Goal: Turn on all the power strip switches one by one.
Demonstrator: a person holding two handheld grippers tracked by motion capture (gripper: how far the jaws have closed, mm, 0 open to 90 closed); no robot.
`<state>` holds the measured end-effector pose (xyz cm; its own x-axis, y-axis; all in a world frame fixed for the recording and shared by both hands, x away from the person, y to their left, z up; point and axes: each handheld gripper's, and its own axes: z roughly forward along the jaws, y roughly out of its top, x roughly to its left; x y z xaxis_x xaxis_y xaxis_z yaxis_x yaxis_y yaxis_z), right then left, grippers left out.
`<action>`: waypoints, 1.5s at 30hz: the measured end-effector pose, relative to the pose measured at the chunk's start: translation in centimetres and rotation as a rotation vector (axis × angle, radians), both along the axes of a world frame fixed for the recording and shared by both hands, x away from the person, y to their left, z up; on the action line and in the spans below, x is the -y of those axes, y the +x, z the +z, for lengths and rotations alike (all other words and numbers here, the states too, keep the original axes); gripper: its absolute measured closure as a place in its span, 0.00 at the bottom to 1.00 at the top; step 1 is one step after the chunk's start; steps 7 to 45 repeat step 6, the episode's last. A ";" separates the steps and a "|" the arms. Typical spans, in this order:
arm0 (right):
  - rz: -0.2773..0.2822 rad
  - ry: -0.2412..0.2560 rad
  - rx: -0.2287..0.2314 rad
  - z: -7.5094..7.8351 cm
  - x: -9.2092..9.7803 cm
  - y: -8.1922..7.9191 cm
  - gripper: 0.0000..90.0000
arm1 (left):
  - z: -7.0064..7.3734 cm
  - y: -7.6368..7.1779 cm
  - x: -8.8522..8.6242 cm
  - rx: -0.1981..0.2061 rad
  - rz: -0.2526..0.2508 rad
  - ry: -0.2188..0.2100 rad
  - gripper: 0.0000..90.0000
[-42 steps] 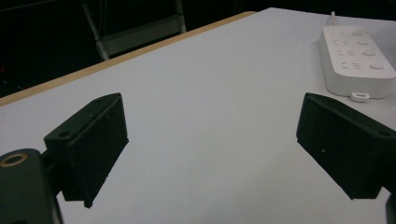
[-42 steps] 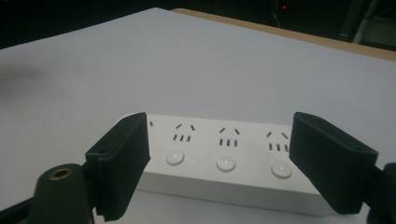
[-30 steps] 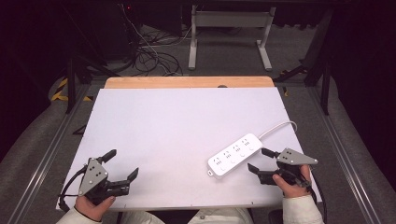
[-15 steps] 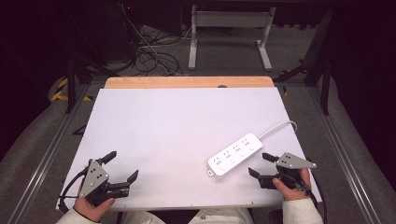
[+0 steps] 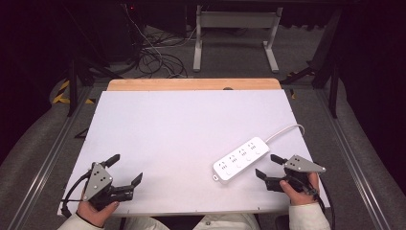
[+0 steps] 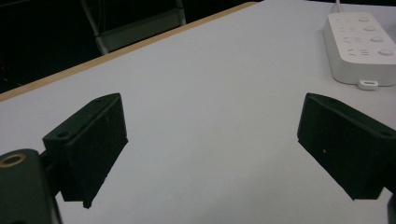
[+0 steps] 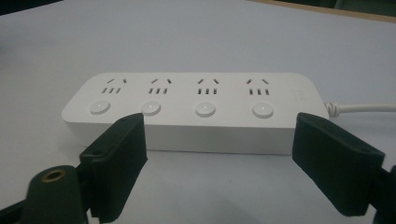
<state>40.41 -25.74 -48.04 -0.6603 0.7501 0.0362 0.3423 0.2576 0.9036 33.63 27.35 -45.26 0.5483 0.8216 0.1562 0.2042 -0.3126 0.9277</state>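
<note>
White power strip [image 5: 241, 158] lies flat on the pale table [image 5: 191, 124], toward its near right, with its cord [image 5: 287, 130] curling off to the far right. Just beside its near side the right gripper [image 5: 267, 166] rests low, jaws spread wide and empty; whether it touches the strip is hard to tell. At the near left corner, well apart, the left gripper [image 5: 125, 169] also sits with jaws wide, holding nothing.
</note>
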 end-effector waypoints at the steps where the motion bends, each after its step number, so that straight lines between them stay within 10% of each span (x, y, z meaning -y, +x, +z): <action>1: 0.000 -0.001 0.000 0.0 0.0 0.0 0.20 | 0.0 0.0 0.0 0.001 0.000 0.002 0.10; 45: -0.007 -0.001 0.004 0.1 -0.1 0.0 0.20 | -0.2 0.0 0.0 0.019 0.003 0.021 0.10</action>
